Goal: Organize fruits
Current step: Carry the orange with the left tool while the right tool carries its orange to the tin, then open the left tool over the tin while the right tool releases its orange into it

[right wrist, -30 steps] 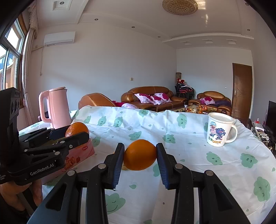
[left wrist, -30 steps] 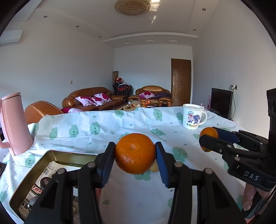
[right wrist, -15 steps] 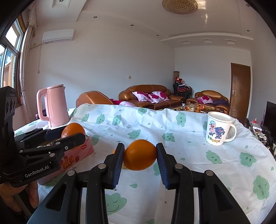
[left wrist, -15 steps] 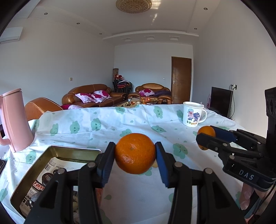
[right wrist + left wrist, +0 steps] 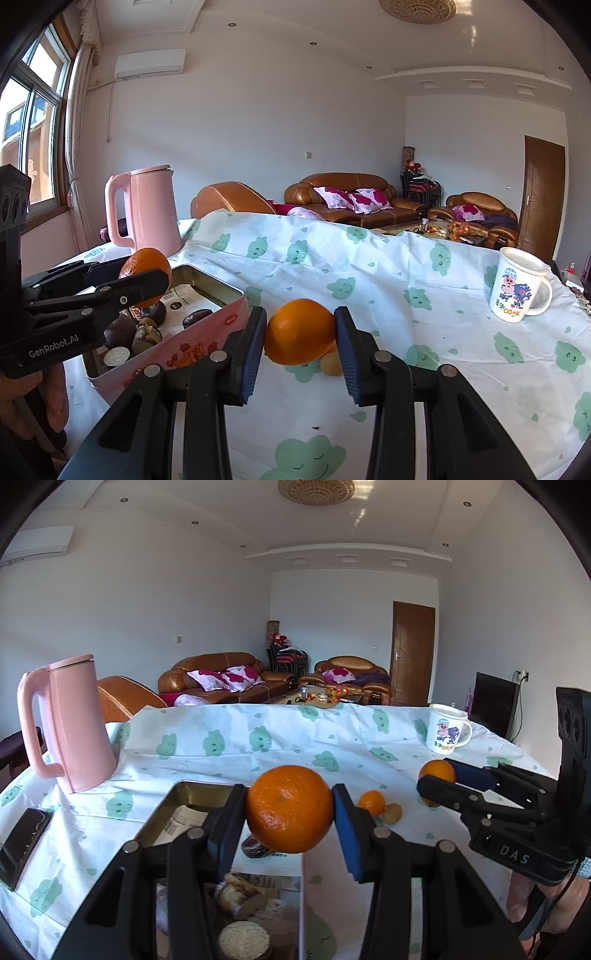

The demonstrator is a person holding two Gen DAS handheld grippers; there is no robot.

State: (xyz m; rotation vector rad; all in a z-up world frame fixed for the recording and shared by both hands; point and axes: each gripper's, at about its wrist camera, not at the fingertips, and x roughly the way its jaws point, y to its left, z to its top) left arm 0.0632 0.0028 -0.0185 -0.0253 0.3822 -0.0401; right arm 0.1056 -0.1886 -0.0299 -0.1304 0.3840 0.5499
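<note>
I see the tin (image 5: 192, 794) on the table's left with the kettle (image 5: 79, 723) behind it, the mug (image 5: 447, 729) far right, two small fruits (image 5: 380, 806) lying between them on the cloth (image 5: 258, 746).

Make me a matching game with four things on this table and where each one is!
Things:
1. pink electric kettle
2. white cartoon mug
3. big round orange
4. black flat phone

Places:
A. clamped in the left hand-held gripper
B. lying flat at the tablecloth's near left edge
C. standing behind the tin's far corner
D. standing alone on the far right of the tablecloth

Pairs: 1-C, 2-D, 3-A, 4-B
</note>
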